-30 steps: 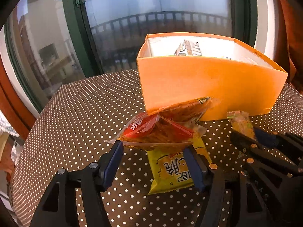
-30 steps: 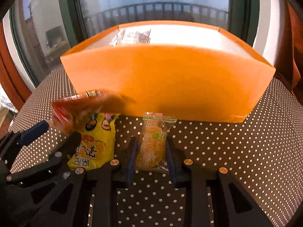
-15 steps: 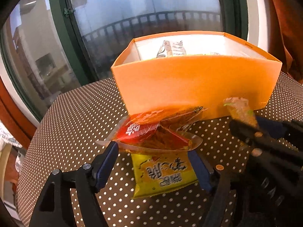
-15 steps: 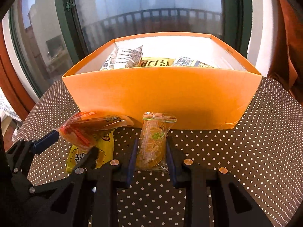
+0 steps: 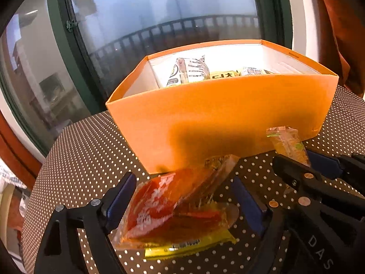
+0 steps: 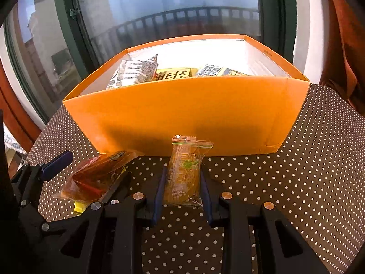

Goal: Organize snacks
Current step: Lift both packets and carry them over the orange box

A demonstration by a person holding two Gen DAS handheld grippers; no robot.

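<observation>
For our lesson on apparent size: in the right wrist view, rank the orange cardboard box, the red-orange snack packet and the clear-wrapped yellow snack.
1. Orange cardboard box, by far the largest.
2-3. Red-orange snack packet and clear-wrapped yellow snack: alike, unranked.

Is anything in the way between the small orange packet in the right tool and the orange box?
Only the box's near wall; the small orange packet must go over it. Nothing else visible blocks.
</observation>
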